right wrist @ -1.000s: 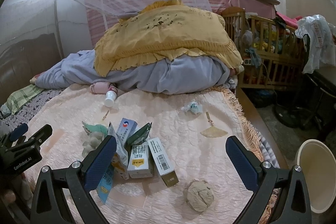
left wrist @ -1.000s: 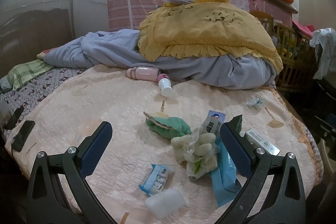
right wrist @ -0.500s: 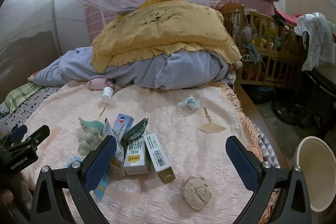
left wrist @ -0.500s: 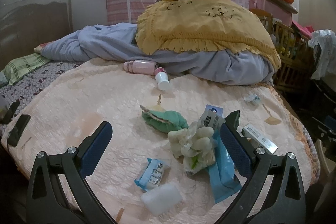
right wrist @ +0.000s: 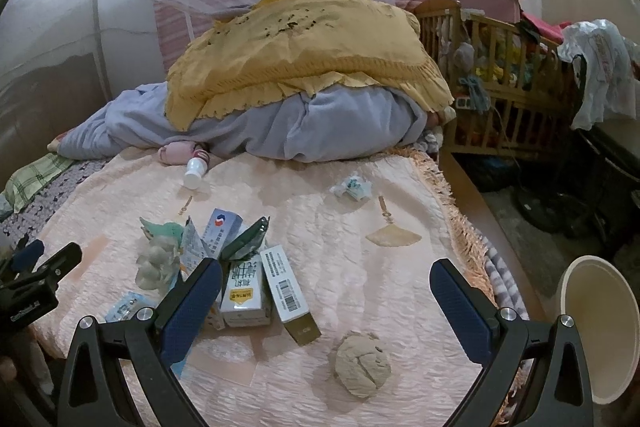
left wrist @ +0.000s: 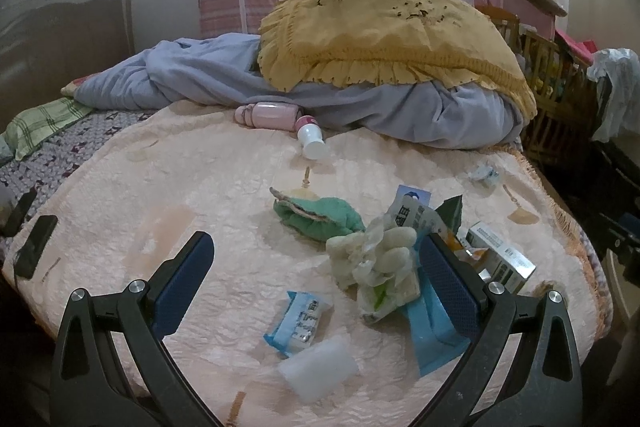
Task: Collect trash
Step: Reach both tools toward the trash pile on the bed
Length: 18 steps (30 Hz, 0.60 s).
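Trash lies on a peach bedspread. In the left wrist view I see a white foam wrapper clump, a blue packet, a translucent white block, a long blue wrapper and a green cloth. My left gripper is open and empty above them. In the right wrist view, small cartons, a crumpled brown paper ball and a crumpled white wrapper lie ahead. My right gripper is open and empty over the bed's near edge.
A cream bin stands on the floor at the right of the bed. A grey blanket and yellow pillow pile up at the back, with a pink bottle and a white bottle. A wooden crib stands at the right.
Both grippers have drawn slightly nearer and lower over the bed, so the trash sits a little closer in view. Both stay open and empty.
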Available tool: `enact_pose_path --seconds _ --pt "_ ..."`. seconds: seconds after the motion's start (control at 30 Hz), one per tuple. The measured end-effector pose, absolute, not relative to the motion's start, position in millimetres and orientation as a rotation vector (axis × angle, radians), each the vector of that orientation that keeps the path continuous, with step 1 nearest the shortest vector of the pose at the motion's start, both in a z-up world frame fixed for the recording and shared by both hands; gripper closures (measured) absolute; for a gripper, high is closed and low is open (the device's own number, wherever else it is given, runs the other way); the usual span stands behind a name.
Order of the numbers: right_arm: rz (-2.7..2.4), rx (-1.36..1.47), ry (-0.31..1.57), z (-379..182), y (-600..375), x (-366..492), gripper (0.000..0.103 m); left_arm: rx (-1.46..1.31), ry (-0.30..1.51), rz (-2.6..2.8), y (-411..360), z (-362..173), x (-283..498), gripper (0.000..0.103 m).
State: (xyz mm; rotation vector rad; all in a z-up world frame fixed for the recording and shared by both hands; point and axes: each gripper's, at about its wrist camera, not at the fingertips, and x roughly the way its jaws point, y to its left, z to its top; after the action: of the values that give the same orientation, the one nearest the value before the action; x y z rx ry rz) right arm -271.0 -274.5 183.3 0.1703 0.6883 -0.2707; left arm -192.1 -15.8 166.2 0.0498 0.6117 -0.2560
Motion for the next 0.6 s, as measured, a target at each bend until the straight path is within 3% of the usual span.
enact_pose_path --seconds 0.3,0.6 --pt "-0.241 0.237 0.686 176 -285 -270 0.0 0.083 0.653 -0.262 -4 158 -188 0.001" --pt "-0.188 0.224 0.868 134 -323 -284 0.002 0.128 0.769 -0.323 17 137 -191 0.001"
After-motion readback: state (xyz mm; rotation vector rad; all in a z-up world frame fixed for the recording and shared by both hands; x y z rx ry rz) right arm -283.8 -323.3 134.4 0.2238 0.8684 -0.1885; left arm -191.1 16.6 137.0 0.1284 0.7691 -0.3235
